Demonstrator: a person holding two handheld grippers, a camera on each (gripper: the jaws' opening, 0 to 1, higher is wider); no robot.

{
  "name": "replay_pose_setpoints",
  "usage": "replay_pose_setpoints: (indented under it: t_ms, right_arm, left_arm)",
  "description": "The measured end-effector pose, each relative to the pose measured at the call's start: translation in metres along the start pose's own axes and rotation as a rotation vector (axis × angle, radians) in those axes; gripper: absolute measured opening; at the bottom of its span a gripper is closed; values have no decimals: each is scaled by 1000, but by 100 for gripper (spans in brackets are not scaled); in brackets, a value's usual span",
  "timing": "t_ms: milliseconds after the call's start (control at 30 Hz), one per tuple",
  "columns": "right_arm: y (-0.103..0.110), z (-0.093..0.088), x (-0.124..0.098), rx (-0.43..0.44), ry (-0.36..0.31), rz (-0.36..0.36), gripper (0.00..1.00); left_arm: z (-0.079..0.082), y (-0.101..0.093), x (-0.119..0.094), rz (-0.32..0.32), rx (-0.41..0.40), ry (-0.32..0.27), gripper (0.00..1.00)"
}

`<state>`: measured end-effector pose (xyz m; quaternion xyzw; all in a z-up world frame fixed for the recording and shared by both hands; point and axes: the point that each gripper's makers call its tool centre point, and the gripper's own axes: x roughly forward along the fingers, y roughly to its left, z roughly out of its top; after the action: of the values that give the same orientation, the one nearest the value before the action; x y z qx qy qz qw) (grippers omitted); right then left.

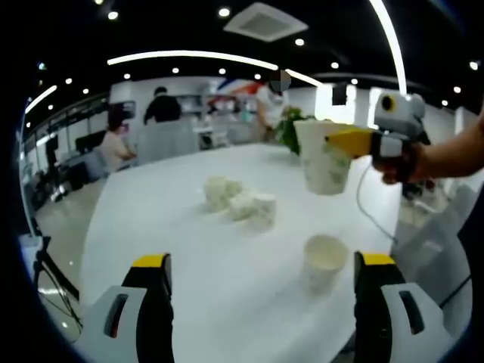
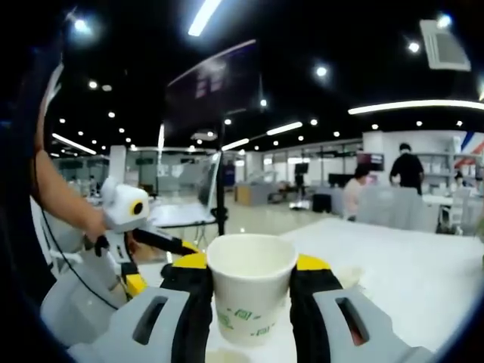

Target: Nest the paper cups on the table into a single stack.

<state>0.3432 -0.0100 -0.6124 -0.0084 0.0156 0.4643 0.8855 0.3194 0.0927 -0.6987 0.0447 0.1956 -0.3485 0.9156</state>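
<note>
Left gripper view: left gripper jaws spread wide, nothing between them, hovering over the white table. A single upright cup stands on the table at about 1 o'clock from the jaws, just inside the right jaw. A cluster of cups lies further out at 12 o'clock, some look tipped, too blurred to count. At 2 o'clock the right gripper carries a held cup upright in the air, above and beyond the single cup, probably lifted to drop into it.

Right gripper view: right gripper is clamped on the held cup, mouth up, one jaw each side, kept upright likely for nesting. Left gripper sits at 9 o'clock, beside it.
</note>
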Motion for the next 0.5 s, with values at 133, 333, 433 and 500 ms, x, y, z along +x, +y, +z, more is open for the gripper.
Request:
replay_pose_setpoints:
  t_ms: [133, 333, 433, 500]
  right_arm:
    - [3, -2, -5, 6, -1, 3, 36]
    - [10, -6, -12, 19, -1, 10, 36]
    - [14, -5, -14, 28, -6, 16, 36]
    - [16, -5, -15, 27, -7, 18, 36]
  left_arm:
    - [-1, -2, 1, -3, -1, 1, 99]
    - [-3, -4, 2, -6, -2, 5, 99]
    - [-3, -4, 3, -8, -1, 7, 99]
    - [-3, -4, 3, -9, -2, 8, 99]
